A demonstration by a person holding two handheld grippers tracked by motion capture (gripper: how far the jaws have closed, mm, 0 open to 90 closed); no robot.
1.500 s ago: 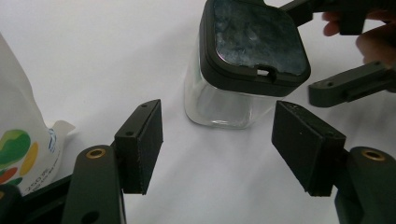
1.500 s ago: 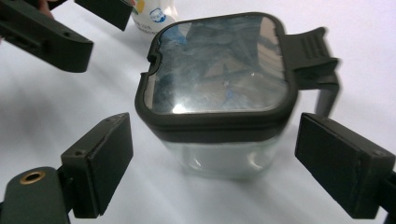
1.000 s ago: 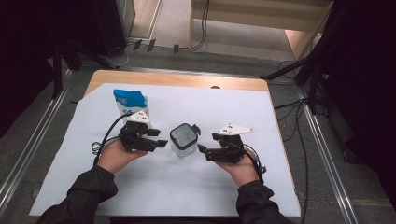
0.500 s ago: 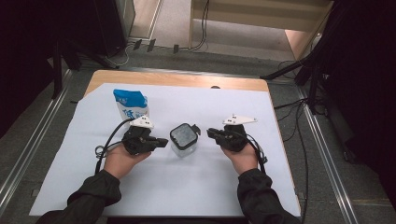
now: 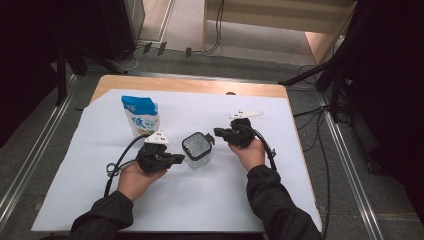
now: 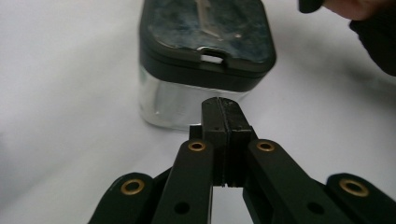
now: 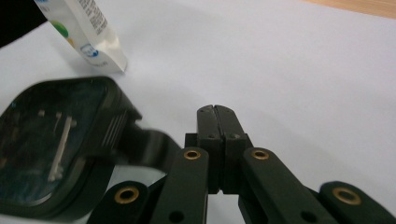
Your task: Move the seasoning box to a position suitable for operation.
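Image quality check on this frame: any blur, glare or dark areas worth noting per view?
High view: table evenly lit, surroundings very dark, slightly soft. Left gripper view: clear container reasonably sharp, its dark lid reflective. Right gripper view: lid blurred, white pouch cut off at the frame's top.

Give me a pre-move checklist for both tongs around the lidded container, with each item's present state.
1. Left tongs shut with nothing between the jaws: ok.
2. Right tongs shut and empty: ok.
3. Clear container upright on the white sheet: ok.
4. Dark lid seated on the container: ok, as far as the views show; whether its side latch is locked: cannot tell.
5. Left tongs clear of the container wall: cannot tell, the tips are very close to it.
6. Blue and white pouch standing apart from the container: ok.
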